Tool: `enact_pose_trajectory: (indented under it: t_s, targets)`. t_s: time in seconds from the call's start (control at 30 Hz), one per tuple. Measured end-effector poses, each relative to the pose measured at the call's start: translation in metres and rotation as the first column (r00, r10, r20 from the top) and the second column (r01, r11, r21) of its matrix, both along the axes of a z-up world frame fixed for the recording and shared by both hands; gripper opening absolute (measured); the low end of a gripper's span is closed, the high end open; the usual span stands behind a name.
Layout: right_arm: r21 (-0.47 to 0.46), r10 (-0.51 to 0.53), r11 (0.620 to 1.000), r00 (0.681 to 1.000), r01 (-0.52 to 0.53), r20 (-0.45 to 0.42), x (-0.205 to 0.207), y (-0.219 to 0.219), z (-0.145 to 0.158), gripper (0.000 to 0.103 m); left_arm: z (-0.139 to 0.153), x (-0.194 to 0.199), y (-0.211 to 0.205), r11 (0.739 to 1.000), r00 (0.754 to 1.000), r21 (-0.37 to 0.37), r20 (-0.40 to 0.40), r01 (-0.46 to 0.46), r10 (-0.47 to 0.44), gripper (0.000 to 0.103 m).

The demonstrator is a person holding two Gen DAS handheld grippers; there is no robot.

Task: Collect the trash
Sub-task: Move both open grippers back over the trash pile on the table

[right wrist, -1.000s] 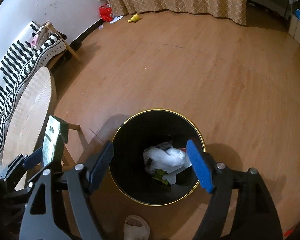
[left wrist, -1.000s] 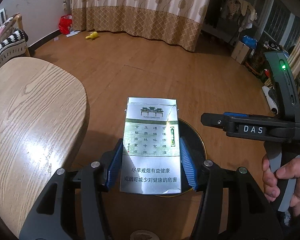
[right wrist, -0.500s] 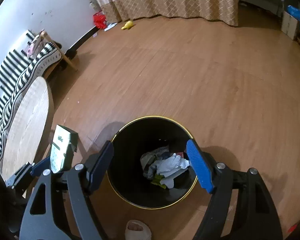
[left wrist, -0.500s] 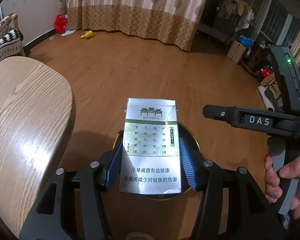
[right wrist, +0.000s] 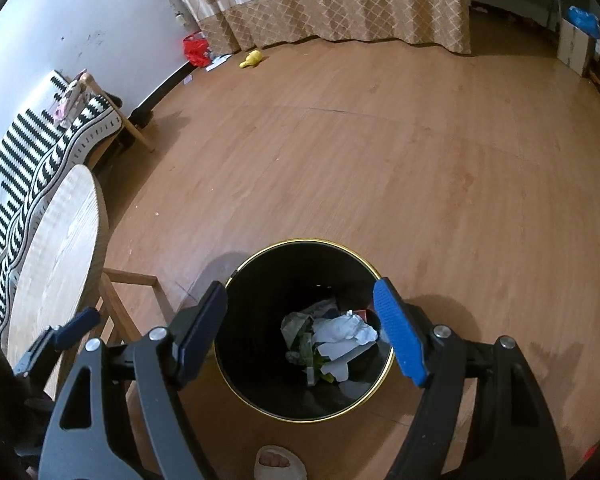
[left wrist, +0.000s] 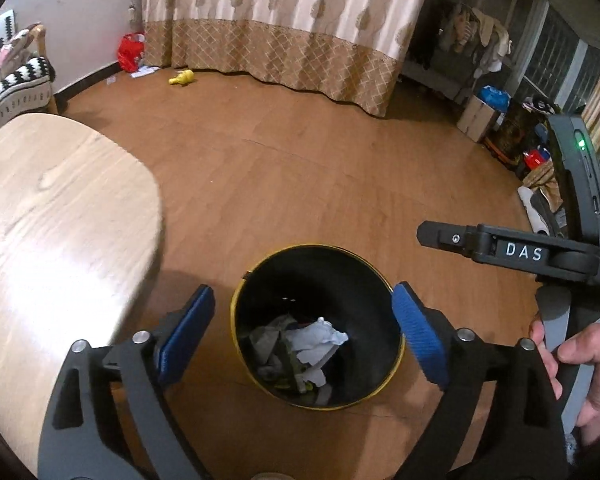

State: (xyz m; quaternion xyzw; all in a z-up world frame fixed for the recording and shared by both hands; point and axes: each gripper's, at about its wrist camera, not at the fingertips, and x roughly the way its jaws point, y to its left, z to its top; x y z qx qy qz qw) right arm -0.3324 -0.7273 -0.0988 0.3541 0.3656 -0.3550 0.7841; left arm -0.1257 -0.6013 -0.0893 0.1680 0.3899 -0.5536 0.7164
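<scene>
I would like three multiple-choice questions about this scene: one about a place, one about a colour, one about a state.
1. Where does the crumpled white paper lie?
A on the round wooden table
B inside the black round bin
C on the floor

2. What colour is the rim of the black round bin?
A gold
B red
C white

3. What is between the pads of the left tool?
A a cigarette pack
B a bottle
C nothing

Answers: 1 B, it sits among trash within the bin walls. 2 A, a gold edge circles the opening. 3 C, its jaws are opening, with nothing between them.
</scene>
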Motion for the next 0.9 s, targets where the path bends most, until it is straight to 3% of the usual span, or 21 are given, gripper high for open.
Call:
enact_pose_trajectory:
  t_s: [0.2, 0.43, 0.57, 0.67, 0.9]
  targets:
    - [-0.042, 0.034, 0.999, 0.999, -0.033, 0.031, 0.02, 0.014, 0.014, 0.082, 0.029, 0.022, 0.038, 0.997, 0.997, -0.021, 0.033, -0.069, 0.07, 0.093]
    - [-0.092, 0.189, 0.979, 0.981, -0.185, 0.047, 0.091, 0.064, 0.036, 0.082, 0.073, 0.073, 0.129, 0.972, 0.971, -0.066, 0.066, -0.227, 0.231, 0.093]
    - [-0.112, 0.312, 0.946, 0.949, -0.305, 0.052, 0.144, 0.108, 0.048, 0.082, 0.09, 0.108, 0.202, 0.929, 0.927, -0.077, 0.074, -0.363, 0.368, 0.093]
    - [-0.123, 0.426, 0.9, 0.903, -0.418, 0.052, 0.19, 0.156, 0.06, 0.082, 0.098, 0.131, 0.262, 0.881, 0.877, -0.078, 0.084, -0.467, 0.473, 0.093]
    - [-0.155, 0.665, 0.74, 0.747, -0.654, 0.025, 0.286, 0.286, 0.079, 0.082, 0.107, 0.167, 0.417, 0.728, 0.721, -0.082, 0.1, -0.681, 0.686, 0.093]
